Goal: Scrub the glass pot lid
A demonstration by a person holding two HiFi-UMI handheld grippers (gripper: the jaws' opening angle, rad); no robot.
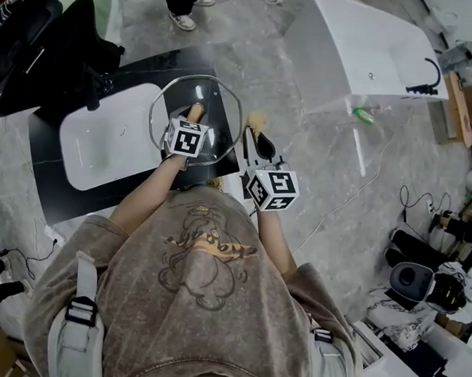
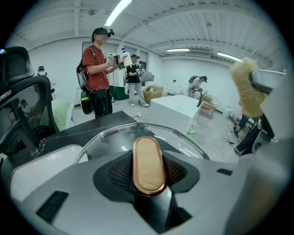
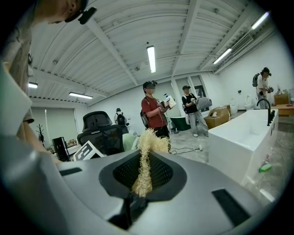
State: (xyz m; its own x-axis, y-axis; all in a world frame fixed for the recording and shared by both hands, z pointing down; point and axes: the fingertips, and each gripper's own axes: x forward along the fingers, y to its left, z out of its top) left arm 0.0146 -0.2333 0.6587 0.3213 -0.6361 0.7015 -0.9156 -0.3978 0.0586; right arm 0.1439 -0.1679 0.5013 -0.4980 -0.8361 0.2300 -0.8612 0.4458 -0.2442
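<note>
Glass pot lid [image 1: 218, 109] shows whole overhead; left claw [image 2: 148, 158] view shows handle [image 2: 148, 173] gripped.

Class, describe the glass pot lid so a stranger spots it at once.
Find the black counter holding a white sink. Right of the sink, the left gripper grips the glass pot lid: the only clear, metal-rimmed disc, with a tan handle.

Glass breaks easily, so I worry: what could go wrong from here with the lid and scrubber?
The left gripper holds the glass lid only by its narrow handle; scrubbing pressure might twist it loose over the black counter.
The right gripper pinches just a thin part of the fibre scrubber, which may pull out.
</note>
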